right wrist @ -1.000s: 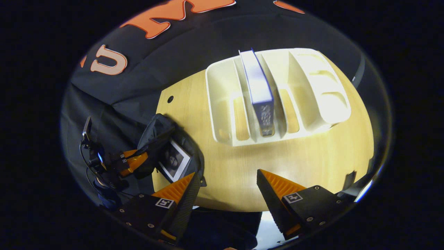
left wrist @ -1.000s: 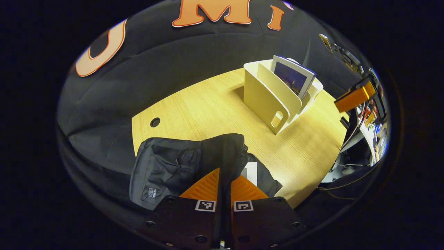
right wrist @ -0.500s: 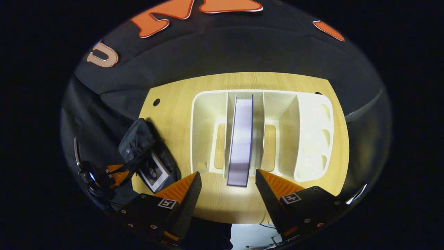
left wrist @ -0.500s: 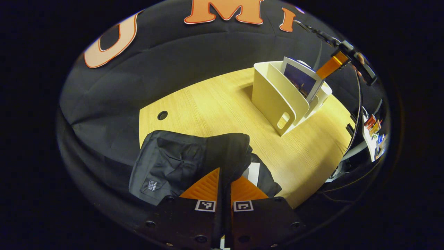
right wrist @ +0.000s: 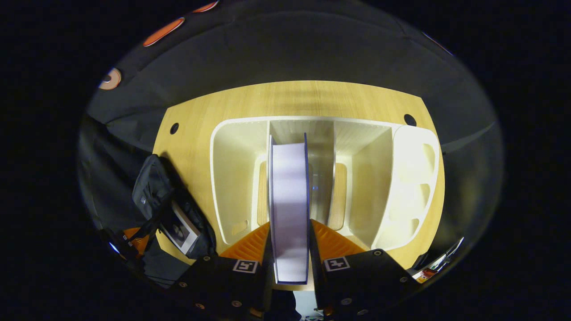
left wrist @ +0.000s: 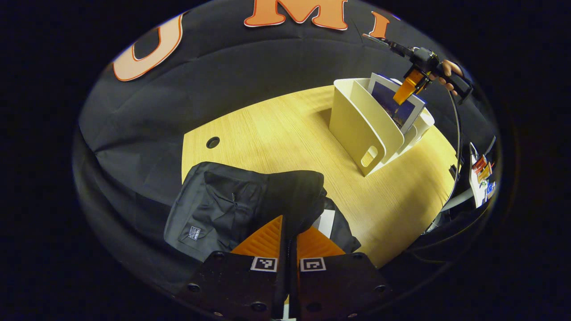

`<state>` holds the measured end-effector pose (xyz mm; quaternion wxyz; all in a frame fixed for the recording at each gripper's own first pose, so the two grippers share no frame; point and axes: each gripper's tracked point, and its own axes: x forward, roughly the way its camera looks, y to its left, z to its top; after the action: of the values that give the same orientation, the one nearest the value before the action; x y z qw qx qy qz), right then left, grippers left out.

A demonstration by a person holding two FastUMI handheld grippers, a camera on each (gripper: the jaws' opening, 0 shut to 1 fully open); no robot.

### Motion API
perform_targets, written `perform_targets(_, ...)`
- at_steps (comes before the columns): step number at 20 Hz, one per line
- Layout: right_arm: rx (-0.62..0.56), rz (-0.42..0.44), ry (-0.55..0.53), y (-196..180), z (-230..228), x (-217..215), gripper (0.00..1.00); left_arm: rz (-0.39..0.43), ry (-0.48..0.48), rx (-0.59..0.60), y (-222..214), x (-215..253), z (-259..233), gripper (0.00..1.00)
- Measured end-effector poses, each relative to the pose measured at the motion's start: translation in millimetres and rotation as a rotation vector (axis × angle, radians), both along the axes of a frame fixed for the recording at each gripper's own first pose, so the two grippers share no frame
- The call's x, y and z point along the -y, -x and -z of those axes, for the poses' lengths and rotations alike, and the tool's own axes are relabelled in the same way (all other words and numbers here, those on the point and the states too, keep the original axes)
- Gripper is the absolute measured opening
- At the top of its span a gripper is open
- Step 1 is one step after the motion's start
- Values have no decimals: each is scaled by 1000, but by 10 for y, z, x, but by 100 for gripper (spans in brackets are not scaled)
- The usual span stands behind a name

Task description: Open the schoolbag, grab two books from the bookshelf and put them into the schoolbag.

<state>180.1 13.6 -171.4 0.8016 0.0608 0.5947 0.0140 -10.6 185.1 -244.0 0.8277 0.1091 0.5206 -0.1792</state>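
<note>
now the book (right wrist: 289, 209) stands upright in a middle slot of the shelf (right wrist: 401, 178), page edges up, and the right gripper (right wrist: 290, 238) is clamped across its thickness from above, one finger on each cover. it looks like a stiff, fairly thick volume, likely moderate in weight; glossy covers could slip, so a hold low over the block near the middle seems safest. the hand (left wrist: 448, 69) holds that gripper steeply downward above the shelf. the left gripper (left wrist: 289, 236) is pinched on the bag (left wrist: 241, 205) rim, holding it open, a first book (right wrist: 180, 229) inside.
</note>
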Motion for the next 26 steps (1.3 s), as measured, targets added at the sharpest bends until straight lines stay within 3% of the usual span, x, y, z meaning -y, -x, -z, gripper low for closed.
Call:
perform_targets(3,-15,43,-4,76,-18,64,34,10,6,-3,1,-2,21,5)
perform_targets(4,-8,47,2,97,-39,80,25,16,9,-3,-2,3,20,5)
perform_targets(5,-2,50,13,150,-66,93,33,22,12,-6,3,9,21,5)
perform_targets(16,48,136,-21,1244,-405,-102,31,146,46,16,-7,-51,-9,5)
perform_targets(21,31,202,-50,1810,-321,-221,31,191,69,23,-1,-88,-38,5)
perform_targets(26,36,265,-147,2253,-195,-493,29,226,88,30,26,-150,-90,5)
